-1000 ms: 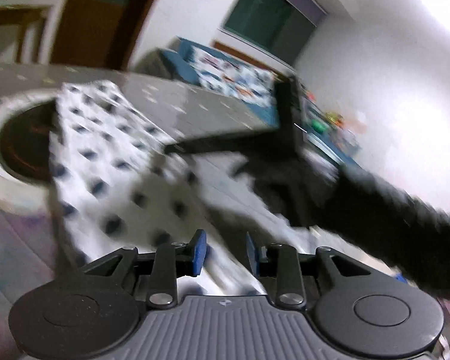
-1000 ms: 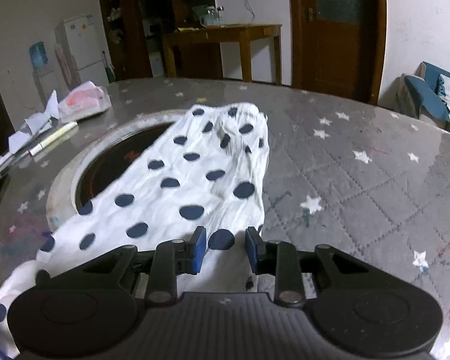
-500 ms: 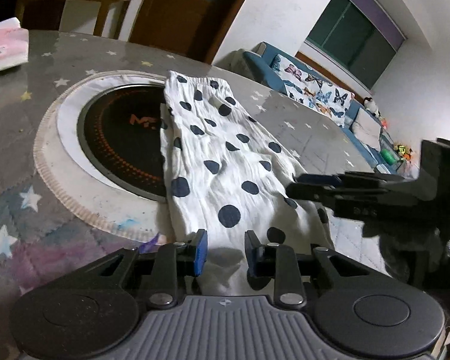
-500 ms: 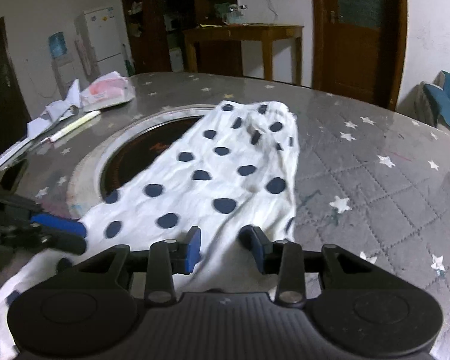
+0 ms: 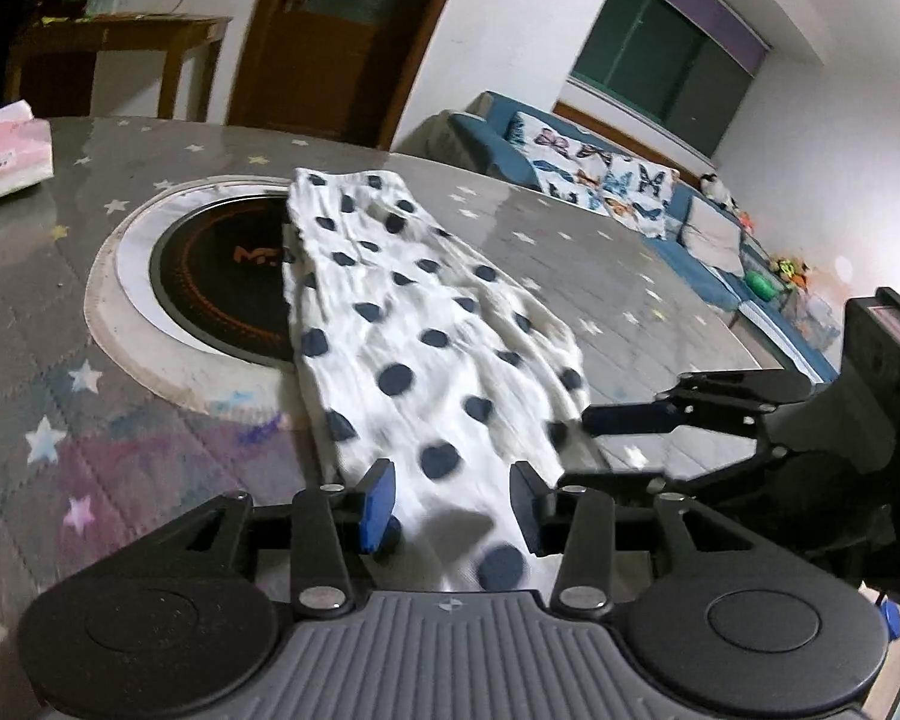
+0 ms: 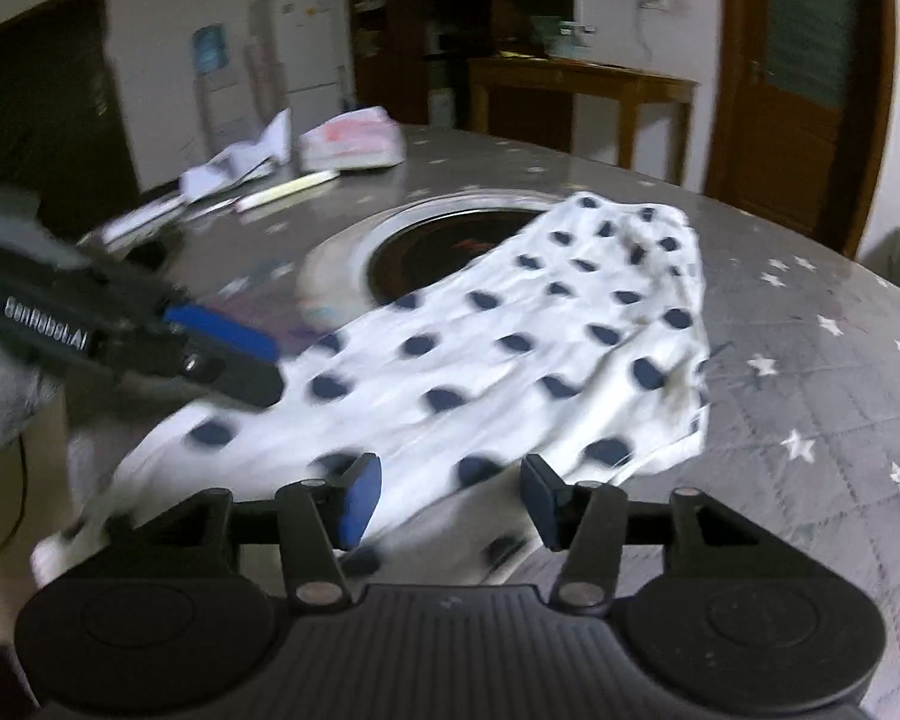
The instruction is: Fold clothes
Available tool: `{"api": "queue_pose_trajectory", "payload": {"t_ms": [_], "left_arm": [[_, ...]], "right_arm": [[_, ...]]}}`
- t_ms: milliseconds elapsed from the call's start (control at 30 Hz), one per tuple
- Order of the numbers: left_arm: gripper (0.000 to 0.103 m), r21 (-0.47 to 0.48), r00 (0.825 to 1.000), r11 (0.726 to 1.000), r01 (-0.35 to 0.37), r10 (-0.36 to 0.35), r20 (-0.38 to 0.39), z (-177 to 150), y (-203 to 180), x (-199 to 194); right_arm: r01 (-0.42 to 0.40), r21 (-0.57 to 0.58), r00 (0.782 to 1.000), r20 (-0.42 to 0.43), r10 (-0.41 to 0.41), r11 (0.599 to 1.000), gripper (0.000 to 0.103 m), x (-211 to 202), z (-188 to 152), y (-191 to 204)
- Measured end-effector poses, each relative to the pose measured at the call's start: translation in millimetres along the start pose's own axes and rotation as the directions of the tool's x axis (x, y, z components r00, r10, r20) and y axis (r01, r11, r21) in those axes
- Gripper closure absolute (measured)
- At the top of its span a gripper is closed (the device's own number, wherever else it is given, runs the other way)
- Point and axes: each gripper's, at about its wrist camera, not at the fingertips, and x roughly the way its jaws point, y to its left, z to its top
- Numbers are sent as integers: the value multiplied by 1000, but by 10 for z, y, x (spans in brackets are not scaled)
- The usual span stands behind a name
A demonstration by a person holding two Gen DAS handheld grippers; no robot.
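Note:
A white garment with navy dots (image 5: 414, 324) lies stretched on the grey star-patterned table (image 5: 570, 252), its far end over the rim of a round hob. In the left wrist view my left gripper (image 5: 450, 507) is open just above the garment's near end, with cloth showing between the fingers but not clamped. My right gripper (image 5: 582, 450) comes in from the right at the garment's near right edge. In the right wrist view the right gripper (image 6: 450, 498) is open over the garment (image 6: 510, 348), with the left gripper (image 6: 273, 369) at its left edge. The near cloth is blurred.
A round black hob (image 5: 222, 276) is set into the table beside the garment. A tissue pack (image 5: 6, 150) sits at the far left, with papers and a pen (image 6: 282, 186) nearby. A blue sofa (image 5: 630, 192), a wooden side table (image 6: 582, 90) and a door stand beyond.
The left gripper swung left to face the garment and settled at its near end. Both grippers' jaws stand wider apart than before. The right gripper has moved in low beside the left.

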Motion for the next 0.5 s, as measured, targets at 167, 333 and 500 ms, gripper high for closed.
{"api": "queue_pose_trajectory", "payload": {"t_ms": [167, 333, 500], "left_arm": [[57, -6, 1000, 1000, 22, -22, 19, -6, -56, -12], [57, -28, 999, 999, 32, -31, 20, 40, -19, 88], [57, -55, 1000, 998, 22, -21, 20, 143, 98, 190]], "right_arm": [[-6, 17, 1000, 7, 6, 1000, 51, 18, 150, -109], [-12, 33, 1000, 13, 11, 999, 50, 36, 301, -219], [35, 85, 999, 21, -36, 996, 50, 358, 648, -594]]}}
